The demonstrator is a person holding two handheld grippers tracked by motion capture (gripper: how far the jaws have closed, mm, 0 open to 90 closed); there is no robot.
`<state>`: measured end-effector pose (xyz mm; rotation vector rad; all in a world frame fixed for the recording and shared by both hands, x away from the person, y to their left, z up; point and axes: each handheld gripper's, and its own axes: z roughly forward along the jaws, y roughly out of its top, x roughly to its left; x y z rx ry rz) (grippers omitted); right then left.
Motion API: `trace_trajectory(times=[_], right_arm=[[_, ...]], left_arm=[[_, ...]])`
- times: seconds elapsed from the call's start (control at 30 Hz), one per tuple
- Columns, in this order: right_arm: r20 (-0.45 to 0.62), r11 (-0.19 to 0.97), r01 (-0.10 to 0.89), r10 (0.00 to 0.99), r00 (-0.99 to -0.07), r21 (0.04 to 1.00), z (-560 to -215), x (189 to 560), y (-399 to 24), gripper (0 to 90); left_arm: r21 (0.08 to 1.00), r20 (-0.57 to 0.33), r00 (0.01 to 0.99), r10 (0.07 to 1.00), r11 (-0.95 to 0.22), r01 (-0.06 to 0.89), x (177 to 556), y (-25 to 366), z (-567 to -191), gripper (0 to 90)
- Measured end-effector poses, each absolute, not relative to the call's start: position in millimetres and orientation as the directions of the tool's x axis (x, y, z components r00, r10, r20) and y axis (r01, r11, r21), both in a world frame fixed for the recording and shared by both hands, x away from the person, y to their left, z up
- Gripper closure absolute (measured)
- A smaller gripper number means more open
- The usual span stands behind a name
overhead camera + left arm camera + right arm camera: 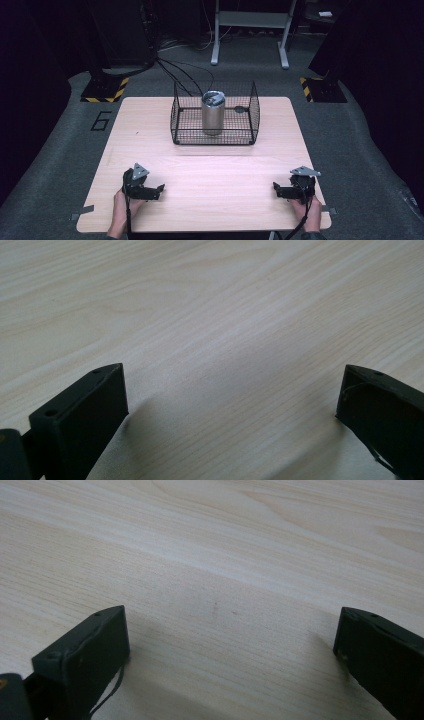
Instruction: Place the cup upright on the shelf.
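One metal cup [213, 113] upright in one wire basket [182, 117] | two grippers, left [154, 192], right [280, 189], fingers apart, empty | bare desk [215, 175] between.

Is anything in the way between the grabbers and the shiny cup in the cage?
Yes: the wire basket. The metal cup stands upright inside it, so the near wall lies between the cup and both the left gripper and right gripper. The table between looks bare, and the basket's top is open.
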<state>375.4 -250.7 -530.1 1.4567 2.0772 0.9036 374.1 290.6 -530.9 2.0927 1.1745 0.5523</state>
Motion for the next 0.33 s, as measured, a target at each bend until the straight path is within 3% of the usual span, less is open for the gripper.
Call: trace_trajectory(times=[0.33], right_arm=[[0.010, 0.230, 0.647, 0.939, -0.344, 0.727, -530.2, 375.3, -250.6, 0.9]], left_arm=[[0.720, 0.008, 0.492, 0.870, -0.346, 0.601, 377.9, 293.5, -531.4, 0.0]])
